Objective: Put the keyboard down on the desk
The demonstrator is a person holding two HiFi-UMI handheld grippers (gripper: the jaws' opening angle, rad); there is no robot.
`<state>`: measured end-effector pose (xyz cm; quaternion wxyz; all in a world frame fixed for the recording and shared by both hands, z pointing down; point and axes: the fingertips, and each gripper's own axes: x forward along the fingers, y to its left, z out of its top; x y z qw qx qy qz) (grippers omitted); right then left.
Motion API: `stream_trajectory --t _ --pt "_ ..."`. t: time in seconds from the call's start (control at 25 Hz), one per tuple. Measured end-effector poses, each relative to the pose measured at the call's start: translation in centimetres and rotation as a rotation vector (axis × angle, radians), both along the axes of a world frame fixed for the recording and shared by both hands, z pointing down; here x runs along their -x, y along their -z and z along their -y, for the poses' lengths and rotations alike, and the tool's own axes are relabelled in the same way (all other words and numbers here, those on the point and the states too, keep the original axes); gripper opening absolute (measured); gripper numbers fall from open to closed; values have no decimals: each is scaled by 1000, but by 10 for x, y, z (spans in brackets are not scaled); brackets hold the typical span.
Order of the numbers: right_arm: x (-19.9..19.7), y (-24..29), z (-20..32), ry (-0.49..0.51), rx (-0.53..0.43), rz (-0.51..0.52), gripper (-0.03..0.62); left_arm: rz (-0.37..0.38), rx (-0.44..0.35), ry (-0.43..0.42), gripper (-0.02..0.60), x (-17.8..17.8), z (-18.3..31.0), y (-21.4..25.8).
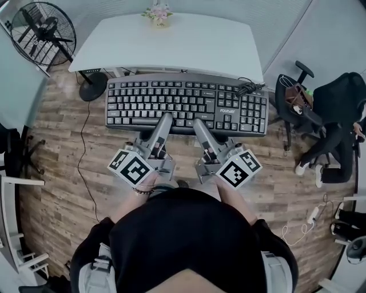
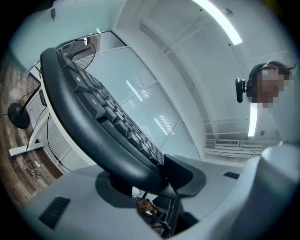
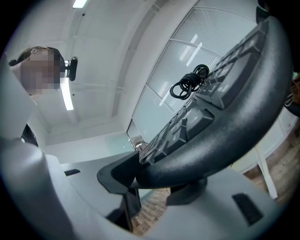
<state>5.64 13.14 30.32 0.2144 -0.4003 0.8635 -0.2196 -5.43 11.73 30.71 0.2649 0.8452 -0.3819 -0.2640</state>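
Above the wood floor (image 1: 57, 183), the left gripper (image 1: 164, 120) and right gripper (image 1: 199, 123) each clamp the keyboard's (image 1: 183, 98) near edge. It is held keys-up, long axis left-right, along the open white tabletop's (image 1: 171, 46) near edge.

Left gripper (image 1: 165, 120) and right gripper (image 1: 198, 123) hold the keyboard (image 1: 186, 98) before the desk (image 1: 171, 43).

The white desk (image 1: 171, 46) carries a small bunch of pink flowers (image 1: 158, 14) at the middle of its far edge. It stands on a wooden floor (image 1: 57, 189), beside a standing fan (image 1: 43, 28).
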Motion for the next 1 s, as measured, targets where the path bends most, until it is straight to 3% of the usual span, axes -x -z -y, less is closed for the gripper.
stream_trajectory --t 1.0 --pt "0 -2 0 26 28 13 179 16 19 26 183 0 -3 0"
